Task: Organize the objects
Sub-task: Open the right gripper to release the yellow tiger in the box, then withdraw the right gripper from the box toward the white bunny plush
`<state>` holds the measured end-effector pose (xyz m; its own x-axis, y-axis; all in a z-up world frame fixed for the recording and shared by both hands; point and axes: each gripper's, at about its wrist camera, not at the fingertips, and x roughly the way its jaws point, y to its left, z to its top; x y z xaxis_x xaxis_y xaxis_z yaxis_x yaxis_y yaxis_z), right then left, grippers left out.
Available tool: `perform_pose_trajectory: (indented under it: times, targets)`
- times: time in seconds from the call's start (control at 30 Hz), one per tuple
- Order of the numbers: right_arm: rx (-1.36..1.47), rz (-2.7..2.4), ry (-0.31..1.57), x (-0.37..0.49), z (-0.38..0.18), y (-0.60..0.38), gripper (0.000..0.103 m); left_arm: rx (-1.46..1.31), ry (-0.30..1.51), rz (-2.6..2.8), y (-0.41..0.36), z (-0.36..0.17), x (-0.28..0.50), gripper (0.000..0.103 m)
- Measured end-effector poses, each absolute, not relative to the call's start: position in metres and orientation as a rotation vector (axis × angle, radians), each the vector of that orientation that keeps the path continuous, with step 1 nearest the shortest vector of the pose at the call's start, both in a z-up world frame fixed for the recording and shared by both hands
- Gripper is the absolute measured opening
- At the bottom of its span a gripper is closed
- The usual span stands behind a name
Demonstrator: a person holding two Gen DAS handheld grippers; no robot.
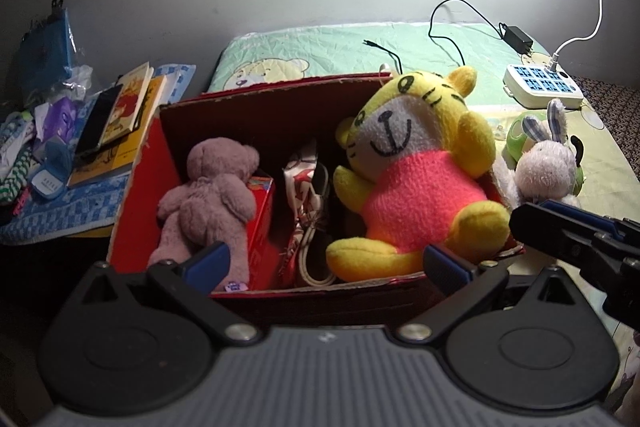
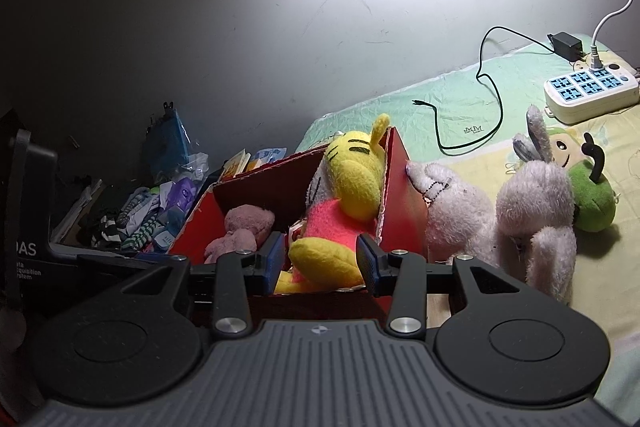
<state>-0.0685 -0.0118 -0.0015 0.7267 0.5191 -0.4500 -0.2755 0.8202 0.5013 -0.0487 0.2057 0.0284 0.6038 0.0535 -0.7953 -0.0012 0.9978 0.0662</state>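
- Left wrist view, upper left of the frame: a blue bag [image 1: 48, 55] is leaning against the wall, and below it a stack of books [image 1: 124, 119] is lying on a blue checked cloth [image 1: 72, 215] among small clutter.
- Centre of that frame: a red cardboard box [image 1: 136, 195] is standing open, with a mauve teddy bear [image 1: 208, 203] lying face down in its left part, against a small red carton [image 1: 262, 211].
- Between the bear and the next toy, a red-and-white patterned item [image 1: 306, 211] is sitting deep in the box; it may be a shoe, but the shadow is hiding too much.
- A yellow tiger plush [image 1: 416, 179] in a pink shirt is sitting upright in the box's right part.
- Lower centre: the left gripper [image 1: 326, 263] is hovering at the box's near edge with its blue pads spread wide, holding nothing.
- Right of the box, a white bunny plush [image 1: 544, 163] is lying on the bed beside a green plush [image 1: 520, 135].
- Lower right: the right gripper [image 2: 322, 261] is reaching in; in the right wrist view its pads are standing apart on either side of the tiger's foot, not pressing it.
- Upper right: a white power strip [image 1: 542, 87] is resting on the green bedsheet [image 1: 320, 47].
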Motion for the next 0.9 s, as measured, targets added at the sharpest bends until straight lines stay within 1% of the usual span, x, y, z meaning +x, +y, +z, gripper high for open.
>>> perform_pose_trajectory:
  times: [0.43, 0.9]
  targets:
    - [0.45, 0.517, 0.649, -0.071, -0.004, -0.037, 0.044, 0.053, 0.965, 0.097, 0.181, 0.029, -0.065, 0.102]
    - [0.457, 0.579, 0.729, -0.065, -0.018, -0.065, 0.044, 0.028, 1.038, 0.143, 0.149, 0.014, -0.073, 0.102]
